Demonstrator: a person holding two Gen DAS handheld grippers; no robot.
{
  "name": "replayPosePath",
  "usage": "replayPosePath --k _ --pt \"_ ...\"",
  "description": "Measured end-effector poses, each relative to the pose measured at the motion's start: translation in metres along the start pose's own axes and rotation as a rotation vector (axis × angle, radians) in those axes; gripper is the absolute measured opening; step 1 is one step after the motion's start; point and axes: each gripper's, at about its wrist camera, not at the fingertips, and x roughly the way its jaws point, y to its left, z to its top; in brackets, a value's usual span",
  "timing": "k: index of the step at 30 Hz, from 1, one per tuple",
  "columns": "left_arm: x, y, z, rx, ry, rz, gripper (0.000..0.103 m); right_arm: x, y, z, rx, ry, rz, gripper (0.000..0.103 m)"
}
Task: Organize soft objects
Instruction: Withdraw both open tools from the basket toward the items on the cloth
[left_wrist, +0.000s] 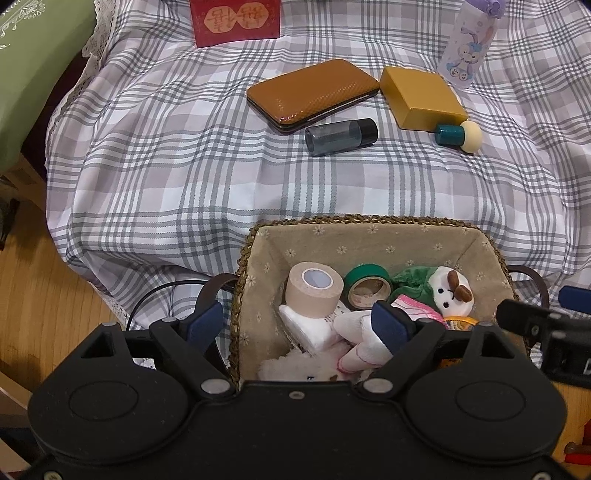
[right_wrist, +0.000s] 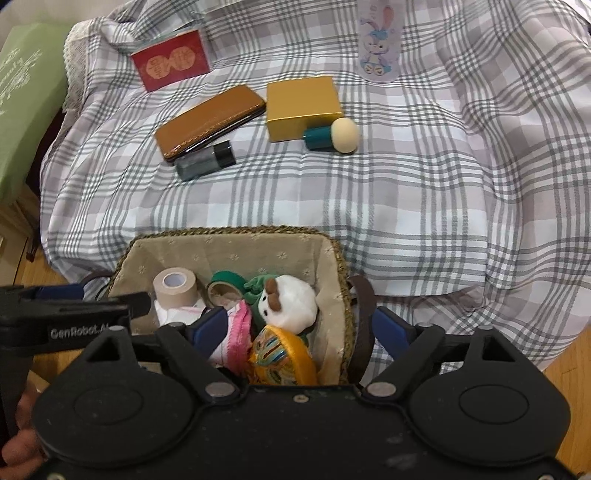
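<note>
Two grippers are hovering at the near edge of one woven basket (left_wrist: 255, 236), low in both frames. The left gripper (left_wrist: 297, 323) is standing with jaws spread wide, one blue pad outside the basket's left wall, the other above the soft things inside. The right gripper (right_wrist: 301, 328) is likewise gaping, straddling the basket's right wall and holding nothing.

Inside the basket two tape rolls are sitting side by side, one beige roll (left_wrist: 314, 290) and one green roll (left_wrist: 367, 288), beside one white plush toy (left_wrist: 452, 291), one pink-trimmed cloth (right_wrist: 236, 332), and one yellow embroidered pouch (right_wrist: 282, 356).

Beyond, on the plaid cloth (left_wrist: 184, 177), five things are lying mid-frame and upward: one brown case (left_wrist: 312, 94), one gold box (left_wrist: 421, 98), one dark bottle (left_wrist: 340, 136), one teal-handled puff (left_wrist: 458, 134), one red packet (left_wrist: 234, 20).
</note>
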Motion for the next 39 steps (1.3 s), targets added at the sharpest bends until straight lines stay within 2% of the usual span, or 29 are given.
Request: replayPosePath --k 5,9,15,21,24,29,32,36,39 --pt "-0.004 -0.005 0.0 0.007 -0.014 0.011 0.094 0.003 -0.01 0.005 0.053 -0.013 -0.008 0.093" --pt "-0.011 -0.009 0.003 0.015 -0.052 0.0 0.096 0.006 -0.018 0.012 0.092 -0.03 -0.029 0.102" --pt "-0.008 -0.006 0.015 -0.037 -0.038 -0.025 0.099 0.016 -0.029 0.027 0.128 -0.047 -0.094 0.102" --pt "-0.004 -0.007 0.028 -0.025 -0.096 0.049 0.099 0.018 -0.032 0.04 0.126 -0.114 -0.124 0.103" --pt "0.0 -0.005 0.036 -0.04 -0.111 0.055 0.099 0.024 -0.029 0.053 0.097 -0.117 -0.151 0.103" --pt "0.008 -0.003 0.05 -0.052 -0.135 0.074 0.099 0.039 -0.035 0.073 0.126 -0.144 -0.127 0.103" --pt "0.016 -0.004 0.058 -0.066 -0.119 0.093 0.099 0.049 -0.034 0.086 0.121 -0.149 -0.145 0.103" --pt "0.031 -0.004 0.07 -0.079 -0.073 0.055 0.098 0.068 -0.028 0.103 0.056 -0.147 -0.183 0.102" --pt "0.039 -0.008 0.076 -0.069 -0.064 0.063 0.098 0.082 -0.031 0.115 0.07 -0.123 -0.149 0.102"
